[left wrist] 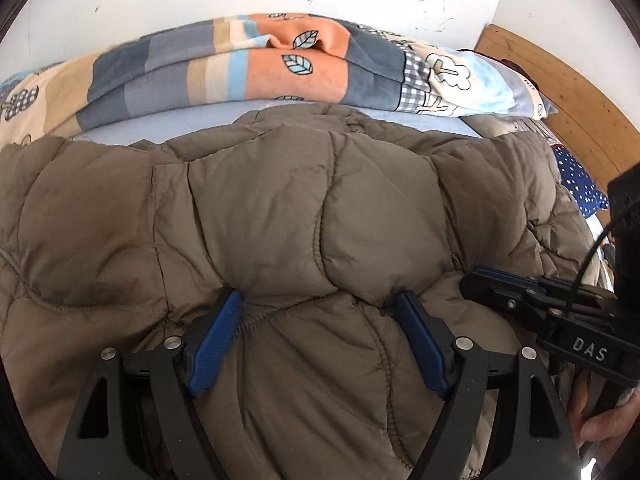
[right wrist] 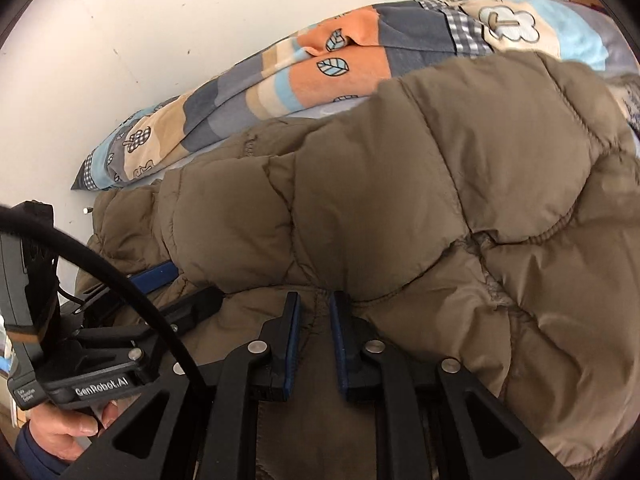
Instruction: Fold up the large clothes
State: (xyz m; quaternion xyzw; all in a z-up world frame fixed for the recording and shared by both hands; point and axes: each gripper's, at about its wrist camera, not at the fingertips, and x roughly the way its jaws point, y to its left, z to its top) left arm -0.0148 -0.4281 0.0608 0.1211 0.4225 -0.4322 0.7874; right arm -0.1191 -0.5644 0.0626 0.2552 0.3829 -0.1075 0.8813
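Wooden board (left wrist: pixel 560 92) only visible from left wrist. Brown puffer jacket (left wrist: pixel 280 208) spread over the bed (left wrist: pixel 160 128). Left tool (left wrist: pixel 320 312) spread wide, pressing into it; right tool (right wrist: pixel 314 312) pinched on a fold.

A puffy olive-brown quilted coat (left wrist: pixel 280 208) lies spread across the bed.

Olive-brown quilted jacket (left wrist: pixel 280 208); patchwork blanket (left wrist: pixel 248 68) in orange, grey-blue, beige with leaf prints.
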